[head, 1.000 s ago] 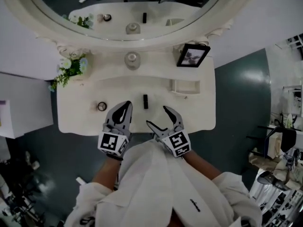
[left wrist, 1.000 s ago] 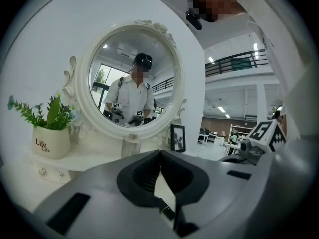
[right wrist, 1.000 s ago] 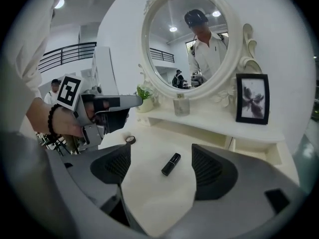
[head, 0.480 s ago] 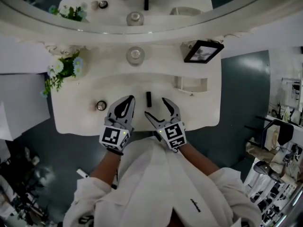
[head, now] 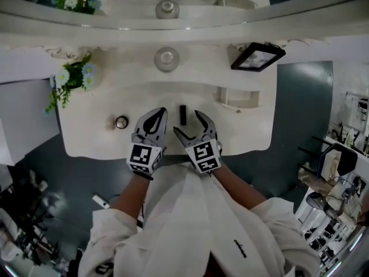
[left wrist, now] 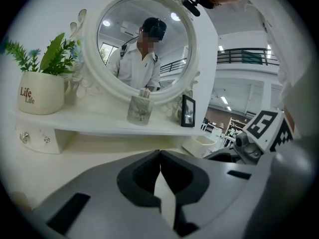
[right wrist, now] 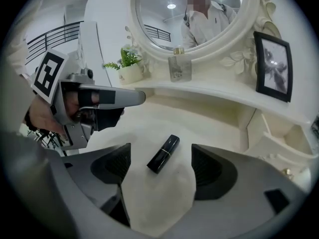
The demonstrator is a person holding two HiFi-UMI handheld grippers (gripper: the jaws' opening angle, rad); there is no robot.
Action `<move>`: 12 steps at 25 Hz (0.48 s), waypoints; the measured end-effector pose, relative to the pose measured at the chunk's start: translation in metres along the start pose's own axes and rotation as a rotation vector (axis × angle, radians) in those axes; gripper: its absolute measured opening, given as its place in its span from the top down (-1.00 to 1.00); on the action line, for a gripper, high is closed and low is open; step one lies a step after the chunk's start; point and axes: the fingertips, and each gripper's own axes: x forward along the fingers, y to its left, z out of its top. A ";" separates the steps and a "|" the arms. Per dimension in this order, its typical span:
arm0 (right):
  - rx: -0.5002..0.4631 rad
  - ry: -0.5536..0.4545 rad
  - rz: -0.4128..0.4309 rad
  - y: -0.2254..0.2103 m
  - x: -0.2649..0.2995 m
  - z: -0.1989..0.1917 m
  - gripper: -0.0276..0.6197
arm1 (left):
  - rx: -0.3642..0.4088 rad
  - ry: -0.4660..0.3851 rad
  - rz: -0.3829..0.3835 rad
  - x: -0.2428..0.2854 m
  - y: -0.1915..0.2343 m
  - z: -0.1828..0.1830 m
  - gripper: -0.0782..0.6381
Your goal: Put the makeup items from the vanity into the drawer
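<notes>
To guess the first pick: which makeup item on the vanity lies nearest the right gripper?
The black cylindrical lipstick tube, lying ahead of the right gripper; the small round jar sits far left.

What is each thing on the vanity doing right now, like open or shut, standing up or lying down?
Left gripper: shut, empty.
Right gripper: open, empty.
Lipstick: capped, lying flat just ahead of the open jaws.
Perfume bottle: upright, stopper on.
Picture frame: standing on the shelf.
Potted plant: upright.
Drawer: pulled open.
Round jar: on the vanity top; lid unclear.
</notes>
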 end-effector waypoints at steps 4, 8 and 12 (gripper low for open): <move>-0.017 0.020 -0.013 0.000 0.011 -0.007 -0.29 | 0.004 0.023 0.003 0.011 -0.001 -0.009 0.70; -0.015 0.032 -0.039 -0.002 0.018 -0.012 -0.27 | 0.000 0.030 0.008 0.012 -0.003 -0.015 0.70; -0.026 0.031 -0.042 -0.001 0.024 -0.014 -0.25 | -0.003 0.027 0.009 0.011 -0.005 -0.017 0.71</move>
